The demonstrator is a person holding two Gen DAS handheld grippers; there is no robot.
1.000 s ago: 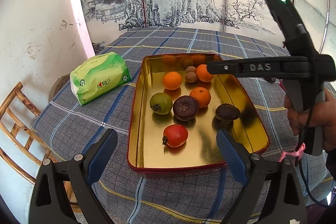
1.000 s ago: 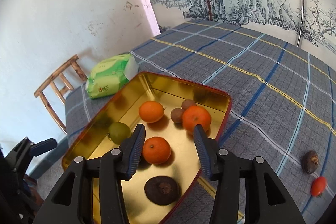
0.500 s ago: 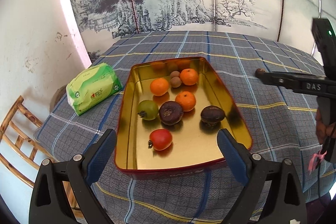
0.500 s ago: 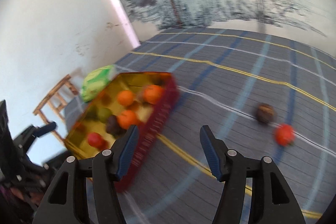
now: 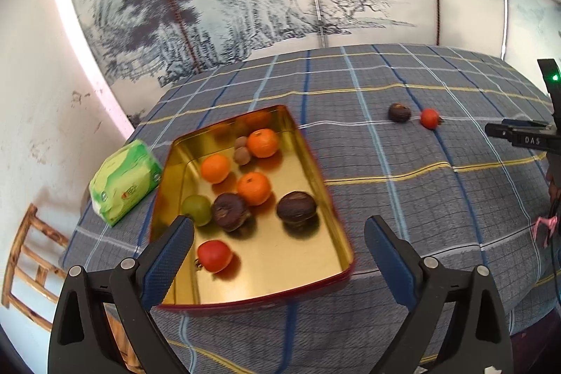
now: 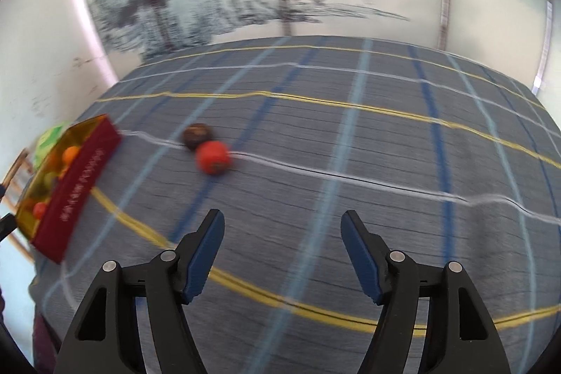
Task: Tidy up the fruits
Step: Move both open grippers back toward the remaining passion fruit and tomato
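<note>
Evidently went after the two loose fruits next. Held the right gripper (image 6: 283, 219) low over the grey-blue checked worktop (image 6: 385, 163), fingers spread and empty, having just been opening them. Found the small round red fruit (image 6: 213, 158) ahead and to the left of those fingers, just beside the dark brown wrinkled round fruit (image 6: 197, 135) and possibly touching it, both well apart from the tin. Judged it best to take the red one first, as the nearer. Judged it best to set the fingers either side of it on a line that missed the brown neighbour, to sink until the pads straddled its widest part, and to close gently, since round enough to roll away and probably soft-skinned. Held the left gripper (image 5: 278, 226) above the near end of the gold-lined rectangular metal tin with red outer walls (image 5: 280, 265), fingers spread wide, pinching nothing. Counted inside: three oranges (image 5: 253, 188), two small tan round fruits (image 5: 242, 156) toward the far end, one green round fruit (image 5: 196, 209), two dark wrinkled fruits (image 5: 296, 211), one red fruit nearest the left gripper (image 5: 214, 255). Saw bare gold floor at the near right, seemingly room for two more. Noted a green plastic packet (image 5: 122, 184) lying on the cloth just outside the tin's left wall.
</note>
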